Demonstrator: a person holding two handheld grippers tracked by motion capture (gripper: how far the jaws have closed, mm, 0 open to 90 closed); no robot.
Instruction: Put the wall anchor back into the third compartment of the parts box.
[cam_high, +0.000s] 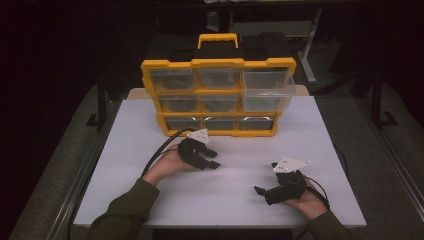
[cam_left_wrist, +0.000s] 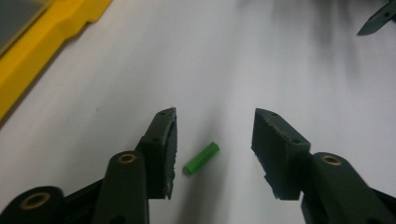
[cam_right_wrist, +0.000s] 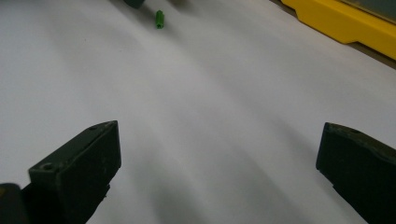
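While both jaws gape, one small green ribbed plastic plug (cam_left_wrist: 201, 158) lies between the left gripper (cam_left_wrist: 215, 140) jaws, untouched.
Right gripper (cam_right_wrist: 217, 154) is empty and spread; one yellow nine-drawer organiser (cam_high: 218, 95) stands on the white tabletop (cam_high: 310, 150), in a dark room.

Left hand-held gripper (cam_left_wrist: 215, 140) and right hand-held gripper (cam_right_wrist: 219, 154) both gape wide.

white table (cam_high: 240, 200) carries a yellow drawer organizer (cam_high: 218, 97) standing upright at its far edge; a small green plug (cam_left_wrist: 201, 158) lies on the bare surface.
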